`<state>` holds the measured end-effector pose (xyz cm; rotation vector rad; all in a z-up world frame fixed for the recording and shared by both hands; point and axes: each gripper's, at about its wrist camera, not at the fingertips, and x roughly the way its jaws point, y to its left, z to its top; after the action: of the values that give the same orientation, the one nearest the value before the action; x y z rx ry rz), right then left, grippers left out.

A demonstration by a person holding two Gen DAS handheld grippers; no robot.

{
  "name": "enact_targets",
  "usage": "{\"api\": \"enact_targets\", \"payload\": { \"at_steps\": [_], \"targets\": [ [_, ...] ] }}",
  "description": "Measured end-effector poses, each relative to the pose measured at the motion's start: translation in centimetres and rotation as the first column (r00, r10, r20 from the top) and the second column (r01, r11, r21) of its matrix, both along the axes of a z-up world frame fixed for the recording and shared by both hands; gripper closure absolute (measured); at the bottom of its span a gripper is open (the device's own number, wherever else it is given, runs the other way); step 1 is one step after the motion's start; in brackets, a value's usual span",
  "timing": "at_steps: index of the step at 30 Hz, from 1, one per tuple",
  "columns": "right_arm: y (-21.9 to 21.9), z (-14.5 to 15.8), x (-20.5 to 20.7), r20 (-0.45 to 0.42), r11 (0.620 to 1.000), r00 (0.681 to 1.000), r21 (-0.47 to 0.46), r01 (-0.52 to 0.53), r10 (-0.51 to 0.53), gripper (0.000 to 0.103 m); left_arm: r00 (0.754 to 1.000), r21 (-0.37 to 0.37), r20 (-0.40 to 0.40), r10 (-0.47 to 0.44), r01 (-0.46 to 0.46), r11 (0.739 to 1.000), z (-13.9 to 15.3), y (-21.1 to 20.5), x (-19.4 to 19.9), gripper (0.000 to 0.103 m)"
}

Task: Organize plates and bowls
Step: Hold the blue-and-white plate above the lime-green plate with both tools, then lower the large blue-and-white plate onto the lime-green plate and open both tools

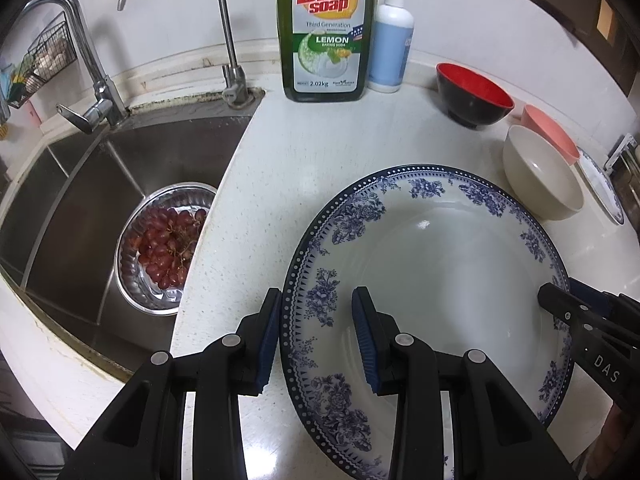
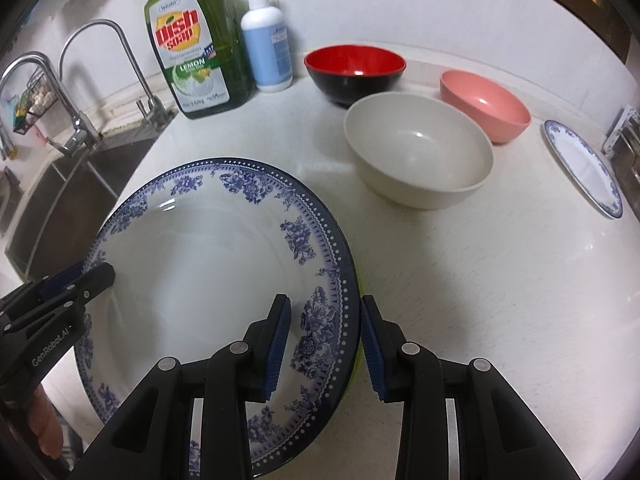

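Off to the left of my left tongs [image 1: 318, 300], a ribbed steel bowl of red grapes [image 1: 168, 244] sits in the stainless sink [image 1: 80, 184]. Ahead of them, a green bottle of lemon dish soap [image 1: 326, 32] and a white-and-blue pump bottle [image 1: 390, 40] stand by the wall.

The left tongs are clenched on the near-left rim of the large white plate with blue floral border [image 1: 440, 260], one pad outside the edge and one inside. My right tongs [image 2: 324, 304] grasp the same plate's opposite rim the same way. A sliver of yellow-green [image 2: 362, 280] shows under that edge; I cannot tell what it is.

Ahead and right of the right tongs are a black bowl with a red inside [image 2: 354, 68], a cream bowl [image 2: 420, 152] and a pink bowl [image 2: 484, 104], then a smaller blue-patterned plate [image 2: 584, 168] far right.
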<state>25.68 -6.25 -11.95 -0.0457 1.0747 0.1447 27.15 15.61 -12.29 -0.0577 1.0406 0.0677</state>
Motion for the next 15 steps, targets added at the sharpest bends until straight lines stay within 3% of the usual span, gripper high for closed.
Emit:
{"api": "enact_targets", "payload": {
  "at_steps": [15],
  "targets": [
    [0.38, -0.71, 0.74, -0.021, 1.0, 1.0, -0.027, -0.005, 0.004, 0.066, 0.999, -0.02, -0.031, -0.006, 0.005, 1.0, -1.02, 0.19, 0.52, 0.067]
  ]
}}
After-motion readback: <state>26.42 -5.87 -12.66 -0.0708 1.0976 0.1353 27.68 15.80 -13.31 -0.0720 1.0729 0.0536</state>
